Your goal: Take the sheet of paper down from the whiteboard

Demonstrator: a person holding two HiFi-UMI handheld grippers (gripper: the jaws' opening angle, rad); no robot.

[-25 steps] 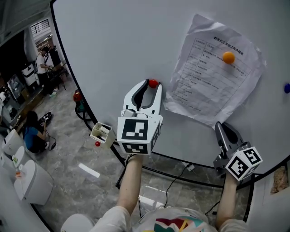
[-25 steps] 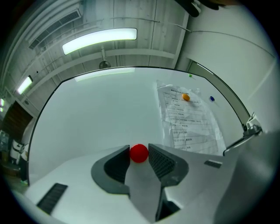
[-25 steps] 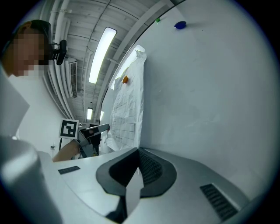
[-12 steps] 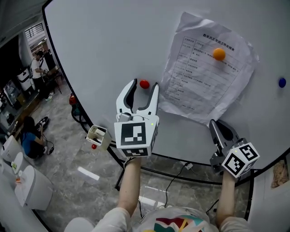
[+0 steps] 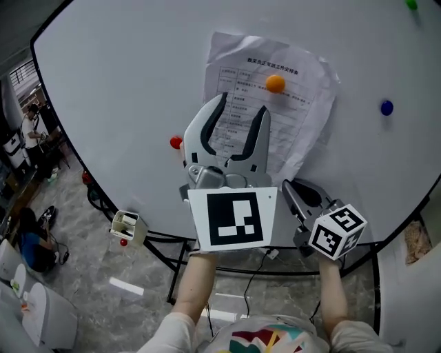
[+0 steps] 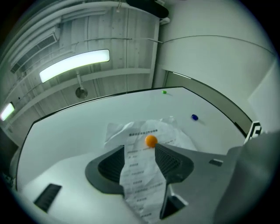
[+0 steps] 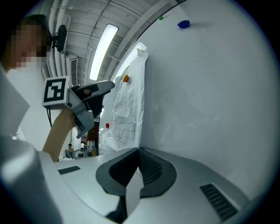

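Observation:
A creased printed sheet of paper [image 5: 289, 117] hangs on the whiteboard [image 5: 124, 83], pinned near its top by an orange magnet [image 5: 275, 83]. My left gripper [image 5: 242, 112] is raised in front of the sheet's lower half. Its jaws have just been opening and now stand wide open with nothing gripped. In the left gripper view the paper [image 6: 142, 175] shows between the jaws and the orange magnet [image 6: 151, 140] sits just past the tips. My right gripper [image 5: 291, 187] is shut and empty just below the sheet's lower edge. The right gripper view shows the paper [image 7: 127, 109] off to the left.
A red magnet [image 5: 176, 143] sticks to the board left of the sheet. A blue magnet [image 5: 386, 107] and a green magnet [image 5: 411, 3] sit to the right. The board's stand, cables and a small box [image 5: 127, 226] are below; people are at far left.
The left gripper let go of the red magnet, which stays on the board. It opened wide and moved right and up in front of the paper. The right gripper kept still.

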